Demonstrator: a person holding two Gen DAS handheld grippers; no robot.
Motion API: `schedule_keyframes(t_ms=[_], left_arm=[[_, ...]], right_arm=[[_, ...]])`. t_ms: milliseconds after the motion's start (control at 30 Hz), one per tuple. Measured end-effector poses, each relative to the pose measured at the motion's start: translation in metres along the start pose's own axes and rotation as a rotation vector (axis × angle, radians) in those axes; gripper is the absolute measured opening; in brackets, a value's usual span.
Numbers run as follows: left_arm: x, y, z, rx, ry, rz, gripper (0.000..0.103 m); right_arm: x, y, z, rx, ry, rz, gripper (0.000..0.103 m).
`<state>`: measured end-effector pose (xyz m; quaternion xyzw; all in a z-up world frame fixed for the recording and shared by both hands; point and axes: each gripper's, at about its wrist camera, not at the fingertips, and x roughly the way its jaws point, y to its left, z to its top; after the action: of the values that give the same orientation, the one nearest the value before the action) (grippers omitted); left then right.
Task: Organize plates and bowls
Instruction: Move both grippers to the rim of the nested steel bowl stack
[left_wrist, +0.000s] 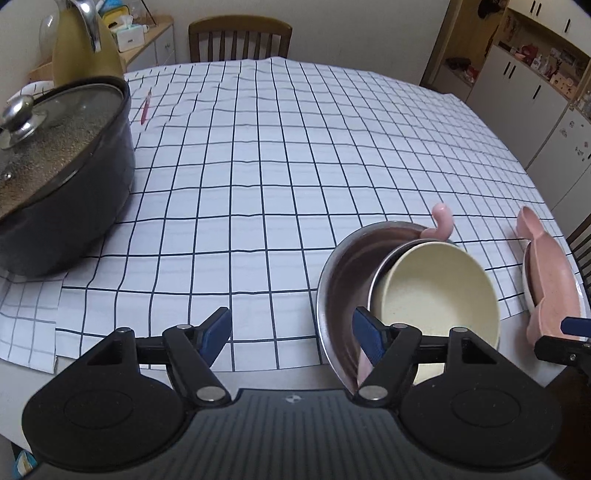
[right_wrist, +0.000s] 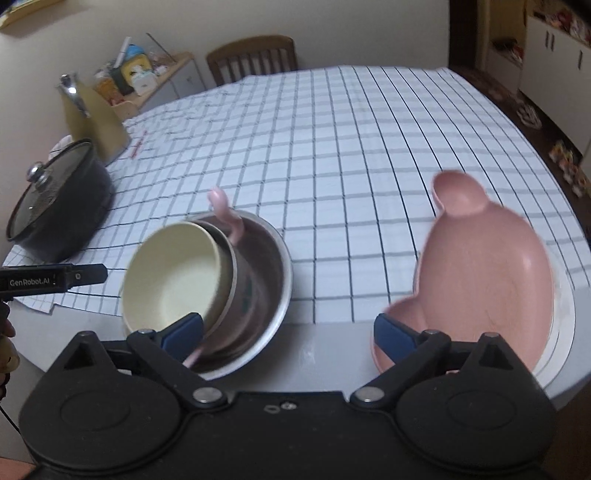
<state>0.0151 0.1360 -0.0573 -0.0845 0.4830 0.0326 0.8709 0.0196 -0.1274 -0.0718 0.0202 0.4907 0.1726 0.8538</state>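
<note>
Black left gripper (left_wrist: 291, 338) fills the bottom of the left wrist view, its 2 blue-padded jaws released with nothing between them, only checked tablecloth (left_wrist: 258, 166) behind. Black right gripper (right_wrist: 288, 332) at the bottom of the right wrist view is likewise spread wide and empty. At lower right of the left view a cream round bowl (left_wrist: 436, 295) sits tilted inside a steel mixing bowl (left_wrist: 343, 266); a pink bear-shaped plastic plate (right_wrist: 480, 273) rests on a white plate (right_wrist: 563, 317) at right. Judging by this, both grippers are between grasps; next calls for seating the cream bowl level or gripping a rim.
</note>
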Motion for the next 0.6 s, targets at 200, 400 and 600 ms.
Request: schedule_keyframes(t_ms=[200,400,600], left_arm=[[0.022,0.003,0.002,-0.008,0.033,0.003,0.072],[0.032,0.0,0.007,-0.022,0.044,-0.003,0.071],[0.035,-0.001,0.009,-0.024,0.039,-0.013,0.071]], right_arm=[[0.02,-0.002,-0.005,0.031,0.048,-0.028,0.089],[0.029,0.003,-0.001,0.034,0.04,-0.068,0.087],[0.019,0.001,0.002,0.019,0.029,-0.061,0.074]])
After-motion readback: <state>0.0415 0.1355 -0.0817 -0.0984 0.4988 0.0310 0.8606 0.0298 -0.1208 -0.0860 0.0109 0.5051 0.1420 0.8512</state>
